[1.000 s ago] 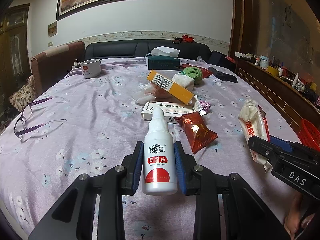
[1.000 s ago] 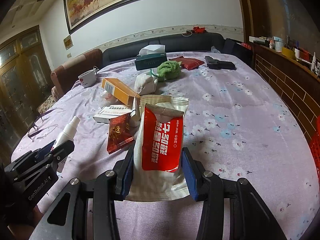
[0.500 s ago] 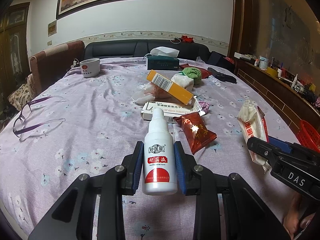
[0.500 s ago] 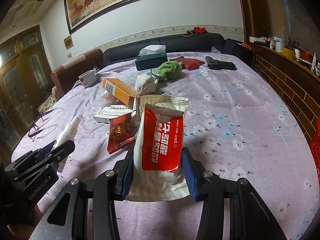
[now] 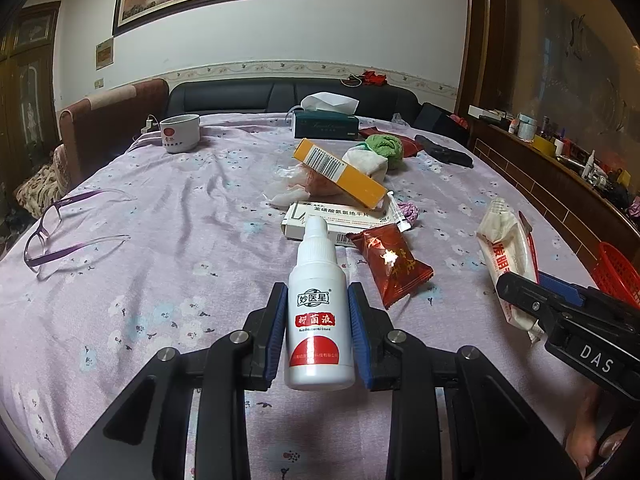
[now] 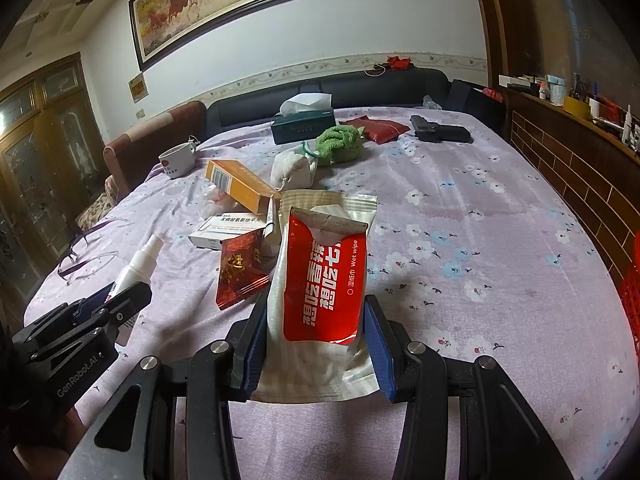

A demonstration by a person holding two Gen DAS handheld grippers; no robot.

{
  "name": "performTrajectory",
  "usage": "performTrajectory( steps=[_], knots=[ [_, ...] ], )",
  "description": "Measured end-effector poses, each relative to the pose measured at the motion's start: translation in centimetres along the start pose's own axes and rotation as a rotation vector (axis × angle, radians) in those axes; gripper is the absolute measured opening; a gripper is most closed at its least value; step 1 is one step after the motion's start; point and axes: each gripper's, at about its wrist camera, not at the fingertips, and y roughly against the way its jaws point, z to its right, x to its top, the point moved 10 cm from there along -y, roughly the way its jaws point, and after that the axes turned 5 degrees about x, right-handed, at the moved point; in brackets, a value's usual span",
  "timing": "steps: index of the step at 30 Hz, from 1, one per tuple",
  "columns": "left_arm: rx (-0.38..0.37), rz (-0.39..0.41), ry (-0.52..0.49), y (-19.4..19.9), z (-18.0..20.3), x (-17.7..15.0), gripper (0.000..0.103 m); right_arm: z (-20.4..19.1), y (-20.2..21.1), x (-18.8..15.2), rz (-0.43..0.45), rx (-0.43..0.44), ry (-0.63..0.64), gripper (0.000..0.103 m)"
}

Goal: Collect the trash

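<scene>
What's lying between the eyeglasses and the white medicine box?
Nothing: bare purple sheet between the eyeglasses and white medicine box, seen in the left wrist view.

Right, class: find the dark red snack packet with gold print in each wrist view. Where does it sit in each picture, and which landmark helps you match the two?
Left wrist view: the red snack packet lies right of centre, just beyond and right of the white spray bottle.
Right wrist view: the packet lies left of centre, partly behind the wet wipe pack.
Shared landmark: the white medicine box just behind it.
</scene>
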Motion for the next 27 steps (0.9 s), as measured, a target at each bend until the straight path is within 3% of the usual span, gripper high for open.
performTrajectory(
  steps=[27],
  knots=[
    [-0.009, -0.003, 0.005, -0.14, -0.08, 0.01, 0.029, 0.04, -0.01, 0.01, -0.001, 0.001, -0.001, 0.049]
  ],
)
